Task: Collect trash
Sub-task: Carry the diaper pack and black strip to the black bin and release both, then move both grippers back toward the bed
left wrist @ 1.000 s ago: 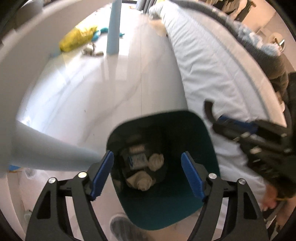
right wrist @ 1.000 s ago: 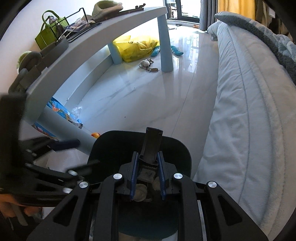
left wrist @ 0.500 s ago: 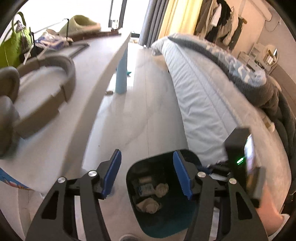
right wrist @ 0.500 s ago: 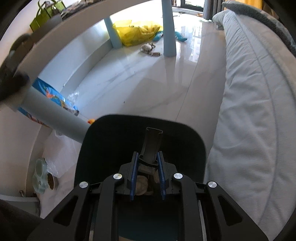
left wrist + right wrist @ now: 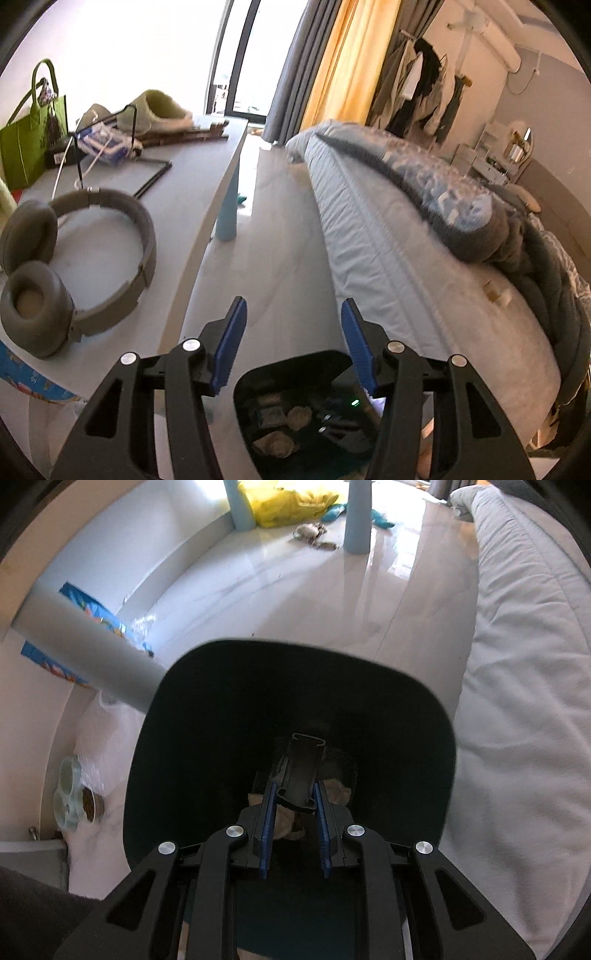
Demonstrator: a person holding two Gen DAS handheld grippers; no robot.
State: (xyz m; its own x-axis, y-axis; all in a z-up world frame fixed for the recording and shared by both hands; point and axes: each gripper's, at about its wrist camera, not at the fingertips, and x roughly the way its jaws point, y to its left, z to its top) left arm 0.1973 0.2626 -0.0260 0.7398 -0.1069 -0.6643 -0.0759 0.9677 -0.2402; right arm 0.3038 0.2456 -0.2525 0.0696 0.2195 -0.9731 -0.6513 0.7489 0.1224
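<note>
A dark teal trash bin (image 5: 424,738) stands on the floor between the table and the bed, with crumpled tissues (image 5: 299,417) and wrappers at its bottom. My right gripper (image 5: 294,794) points down into the bin, shut on a flat black plastic piece (image 5: 303,771) that sticks out past its blue pads. My left gripper (image 5: 293,317) is high above the bin (image 5: 291,369), level with the tabletop; its jaws are closing with nothing between them. The right gripper shows faintly inside the bin in the left wrist view.
Grey headphones (image 5: 74,266), a green bag (image 5: 29,144), a slipper and a wire stand lie on the grey table (image 5: 177,192). A bed (image 5: 406,258) with a blue blanket runs along the right. Under the table lie a yellow bag (image 5: 291,500), keys and a blue packet (image 5: 92,616).
My left gripper rose from over the bin to tabletop height, tilted up, and its jaws narrowed. My right gripper sank toward the bin mouth with the black piece still gripped.
</note>
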